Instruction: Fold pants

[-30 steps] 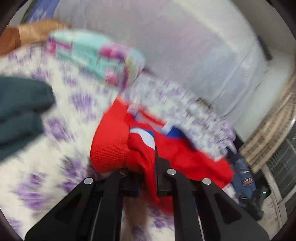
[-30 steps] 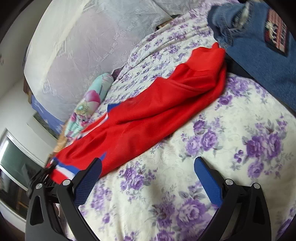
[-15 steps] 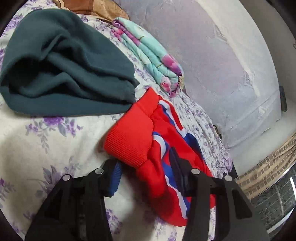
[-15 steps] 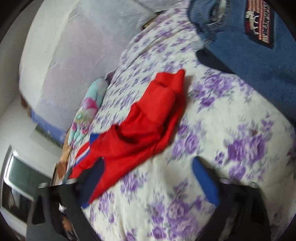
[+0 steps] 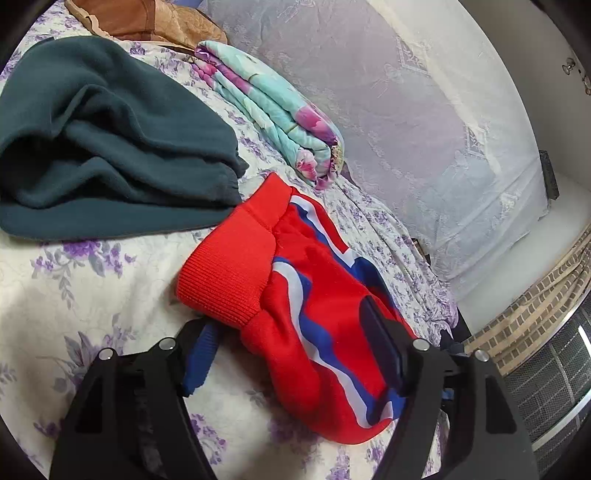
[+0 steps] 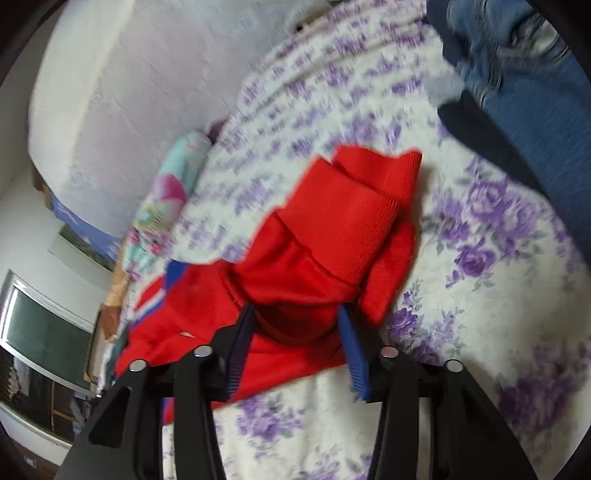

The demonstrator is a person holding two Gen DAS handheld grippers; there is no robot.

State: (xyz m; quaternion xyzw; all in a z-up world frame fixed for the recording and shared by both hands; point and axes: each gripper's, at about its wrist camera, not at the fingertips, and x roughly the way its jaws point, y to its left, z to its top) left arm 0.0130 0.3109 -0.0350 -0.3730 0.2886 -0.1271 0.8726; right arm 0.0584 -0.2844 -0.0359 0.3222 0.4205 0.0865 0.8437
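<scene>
Red pants (image 5: 295,295) with a blue and white side stripe lie bunched on the floral bedsheet (image 5: 74,295). A ribbed red cuff faces my left gripper (image 5: 291,354). Its jaws are opening and stand wide, with the pants loose between them. The right fingertip (image 5: 380,343) rests against the fabric. In the right wrist view the other end of the pants (image 6: 332,229) lies folded over, ribbed cuffs on top. My right gripper (image 6: 297,347) is closing around a fold of red fabric that fills the gap between its blue pads (image 6: 354,354).
A dark green fleece garment (image 5: 103,147) lies at the left, a folded turquoise floral blanket (image 5: 277,110) behind the pants. Brown cloth (image 5: 147,22) sits at the far end. Blue jeans (image 6: 535,92) lie at the upper right. The bed drops off at the right (image 5: 443,306).
The left gripper came down to the bed, let go of the pants end and opened. The right gripper moved up to the folded cuffs and its jaws narrowed around the fabric.
</scene>
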